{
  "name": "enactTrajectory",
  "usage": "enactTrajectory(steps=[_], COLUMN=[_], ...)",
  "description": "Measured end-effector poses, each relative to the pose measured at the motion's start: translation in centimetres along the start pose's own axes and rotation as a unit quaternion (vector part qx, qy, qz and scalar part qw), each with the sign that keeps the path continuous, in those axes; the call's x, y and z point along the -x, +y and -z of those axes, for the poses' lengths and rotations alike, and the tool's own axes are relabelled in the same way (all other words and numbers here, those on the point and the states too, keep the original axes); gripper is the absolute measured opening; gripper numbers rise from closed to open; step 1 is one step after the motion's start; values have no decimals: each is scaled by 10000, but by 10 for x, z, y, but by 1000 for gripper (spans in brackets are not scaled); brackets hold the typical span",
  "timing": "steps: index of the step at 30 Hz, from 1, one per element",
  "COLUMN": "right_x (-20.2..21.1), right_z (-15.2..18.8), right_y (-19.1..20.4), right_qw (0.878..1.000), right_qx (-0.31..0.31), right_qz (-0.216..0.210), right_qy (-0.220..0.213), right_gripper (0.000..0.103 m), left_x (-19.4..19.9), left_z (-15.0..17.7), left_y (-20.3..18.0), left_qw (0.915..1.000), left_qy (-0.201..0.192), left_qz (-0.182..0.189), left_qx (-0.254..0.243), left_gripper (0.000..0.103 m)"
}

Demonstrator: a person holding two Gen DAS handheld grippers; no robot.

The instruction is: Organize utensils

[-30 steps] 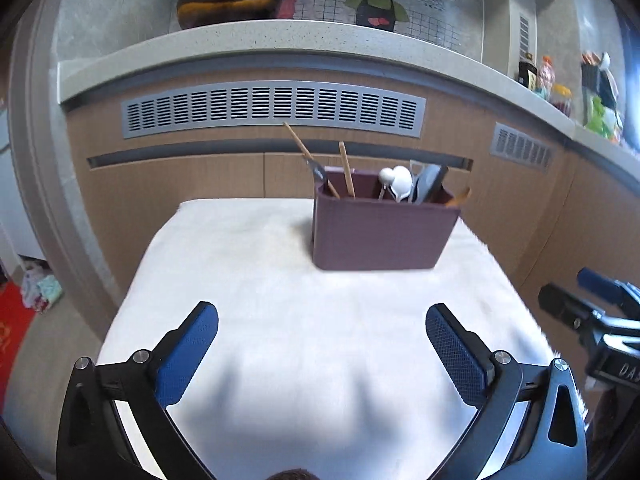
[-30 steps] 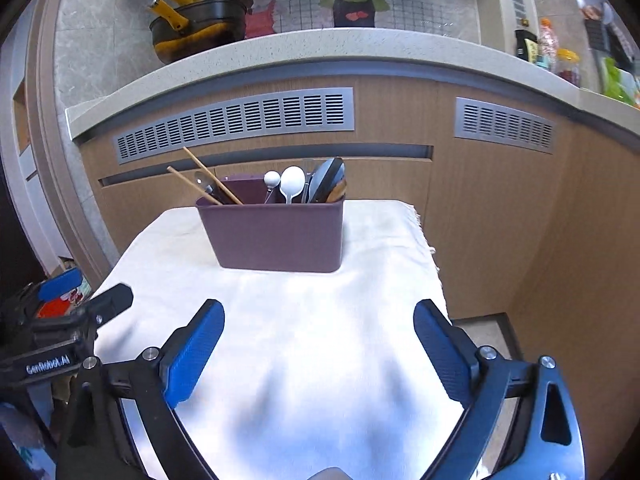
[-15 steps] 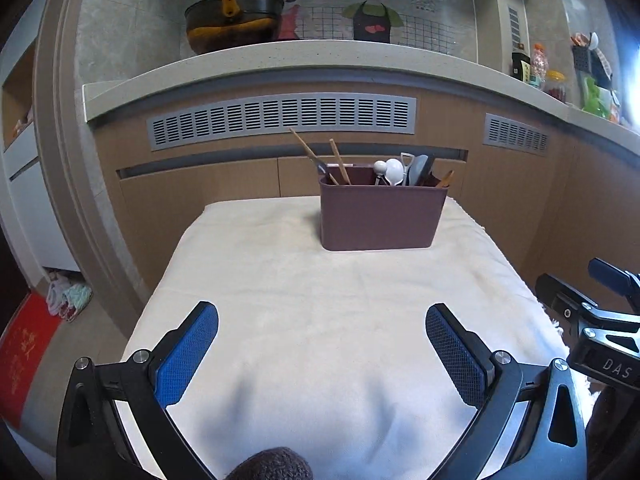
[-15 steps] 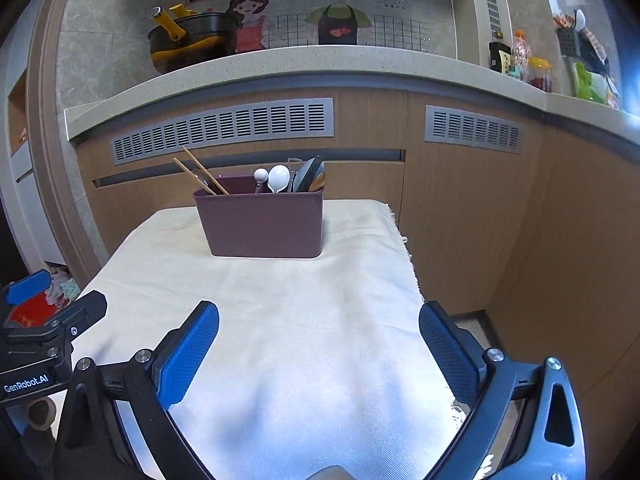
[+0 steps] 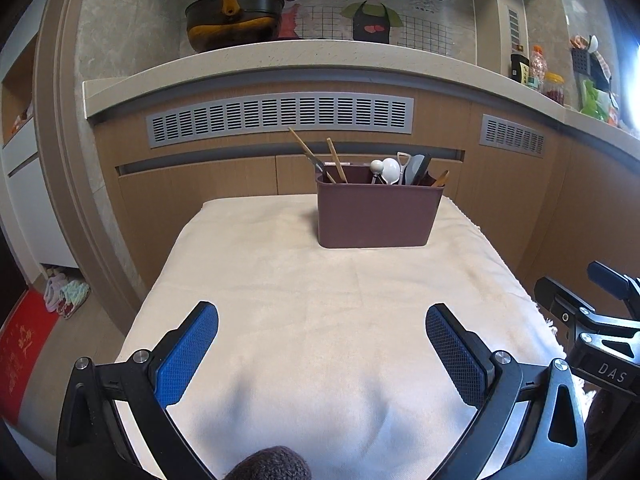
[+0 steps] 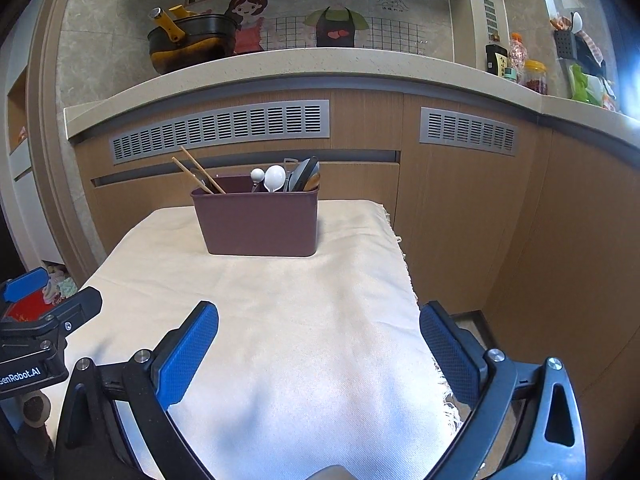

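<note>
Toward the far end of the surface point(image 5: 280, 320), which is draped in a cream cloth of soft, slightly nubbly weave with a fringed right edge, stands the utensil caddy point(image 5: 378, 216): a matte, plum-brown plastic box with rounded corners and straight walls. Two slim wooden chopsticks point(image 5: 336, 164) lean to the left out of its left part, while a glossy white spoon point(image 5: 390, 170) with a rounded bowl, a small ball-ended piece beside it and some dark, flat-bladed utensils point(image 5: 418, 168) crowd the right part; whether a divider separates them is hard to tell from this angle. Both grippers hover over the near end of the cloth, well apart from the caddy. The left gripper point(image 5: 322, 342) has its jaws spread wide and holds nothing, its blue pads point(image 5: 186, 354) showing a fine cross-hatched rubber texture on black angular arms. The right gripper point(image 6: 319, 340) is likewise spread wide and empty, with the same textured blue pads point(image 6: 188, 354). Beyond the caddy runs a wood-grain cabinet front point(image 6: 460, 208) with grey slotted vents, topped by a speckled stone counter point(image 6: 320, 60) carrying a dark round pot point(image 6: 192, 42) with a yellow handle on the left and some bottles and jars point(image 6: 516, 62) on the right.
</note>
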State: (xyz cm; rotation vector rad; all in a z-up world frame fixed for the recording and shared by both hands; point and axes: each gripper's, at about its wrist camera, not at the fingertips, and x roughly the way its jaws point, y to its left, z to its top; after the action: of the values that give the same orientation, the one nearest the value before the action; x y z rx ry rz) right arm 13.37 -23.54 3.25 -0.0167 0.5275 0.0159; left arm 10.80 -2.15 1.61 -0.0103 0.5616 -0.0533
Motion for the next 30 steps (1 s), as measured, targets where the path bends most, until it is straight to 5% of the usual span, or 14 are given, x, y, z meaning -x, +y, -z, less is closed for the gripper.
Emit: enactTrajectory(steps=[30], right_x=[1], right_z=[2], right_y=[2], right_qw=[9999], right_qx=[105], right_qz=[-39], right_qy=[31], right_gripper=[101], left_x=[-3], left_z=[4], left_y=[-1], left_qw=[9999], left_qy=[79], left_qz=[-1], left_qx=[74], left_gripper=[103])
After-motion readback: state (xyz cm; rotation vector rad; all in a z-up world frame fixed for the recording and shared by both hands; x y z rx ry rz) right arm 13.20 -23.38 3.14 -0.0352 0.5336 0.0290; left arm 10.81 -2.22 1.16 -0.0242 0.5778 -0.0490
